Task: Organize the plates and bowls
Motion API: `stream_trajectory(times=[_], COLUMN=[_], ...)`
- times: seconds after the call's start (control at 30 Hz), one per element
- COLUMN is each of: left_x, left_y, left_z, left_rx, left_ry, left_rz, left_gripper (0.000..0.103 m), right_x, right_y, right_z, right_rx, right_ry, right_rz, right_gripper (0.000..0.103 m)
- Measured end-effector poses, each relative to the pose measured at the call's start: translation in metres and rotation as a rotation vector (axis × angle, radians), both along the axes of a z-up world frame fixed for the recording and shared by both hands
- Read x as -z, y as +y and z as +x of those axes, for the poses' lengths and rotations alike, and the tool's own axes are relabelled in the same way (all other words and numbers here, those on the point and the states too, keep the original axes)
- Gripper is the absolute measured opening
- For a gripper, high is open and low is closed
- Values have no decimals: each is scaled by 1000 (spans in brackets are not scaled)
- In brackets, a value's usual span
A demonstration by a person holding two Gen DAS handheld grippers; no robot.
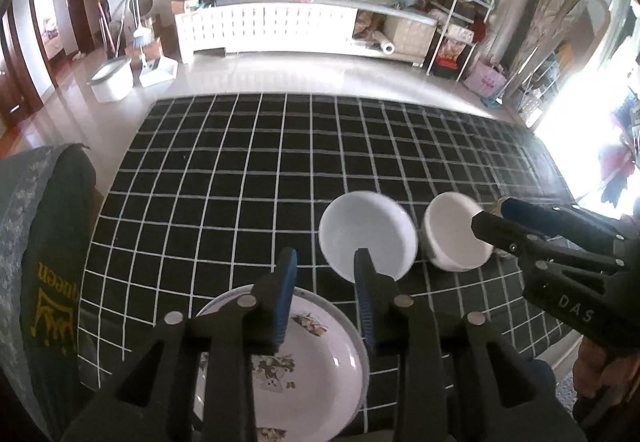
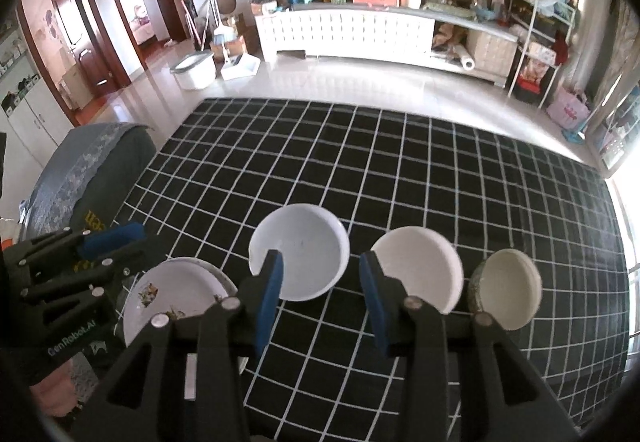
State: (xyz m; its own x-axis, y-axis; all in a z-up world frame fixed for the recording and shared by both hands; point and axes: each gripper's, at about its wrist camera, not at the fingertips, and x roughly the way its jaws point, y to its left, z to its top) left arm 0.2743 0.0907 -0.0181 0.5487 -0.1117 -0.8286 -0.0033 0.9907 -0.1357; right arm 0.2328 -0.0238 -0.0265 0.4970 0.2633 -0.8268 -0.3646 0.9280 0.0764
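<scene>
both tongs, the left gripper (image 1: 325, 262) and right gripper (image 2: 318, 266), hang partly open and empty above the checked cloth (image 2: 400, 169), likely lining up on the row of patterned plate (image 2: 176, 298), shallow white bowl (image 2: 300, 252), second white bowl (image 2: 420, 274) and speckled bowl (image 2: 508, 288) for stacking.

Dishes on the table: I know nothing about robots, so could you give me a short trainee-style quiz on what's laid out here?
1. How many bowls stand on the checked cloth?
2. True or false: the right tool grips a bowl.
3. Fill in: the dish nearest the left tool is the flowered ____.

Key
1. Three: white bowl, cream bowl, speckled bowl.
2. False; it is open and empty.
3. plate.
</scene>
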Motion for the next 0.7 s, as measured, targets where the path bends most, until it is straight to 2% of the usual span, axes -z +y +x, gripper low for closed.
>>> stream_trajectory(times=[0.1, 0.23, 0.4, 0.53, 0.7], left_x=[16, 41, 68, 81, 94], left_y=[8, 18, 21, 16, 11], left_z=[11, 28, 51, 69, 83], left_rx=[4, 7, 19, 27, 31], left_ry=[41, 110, 178, 206, 226], left_rz=[-34, -99, -157, -157, -166], left_gripper=[27, 27, 27, 27, 27], right_x=[16, 43, 62, 78, 94], right_y=[3, 2, 7, 9, 9], right_z=[15, 39, 57, 71, 81], right_rx=[-5, 12, 7, 5, 1], right_ry=[60, 192, 237, 281, 289], right_rz=[22, 82, 62, 66, 23], right_gripper=[44, 44, 44, 44, 44])
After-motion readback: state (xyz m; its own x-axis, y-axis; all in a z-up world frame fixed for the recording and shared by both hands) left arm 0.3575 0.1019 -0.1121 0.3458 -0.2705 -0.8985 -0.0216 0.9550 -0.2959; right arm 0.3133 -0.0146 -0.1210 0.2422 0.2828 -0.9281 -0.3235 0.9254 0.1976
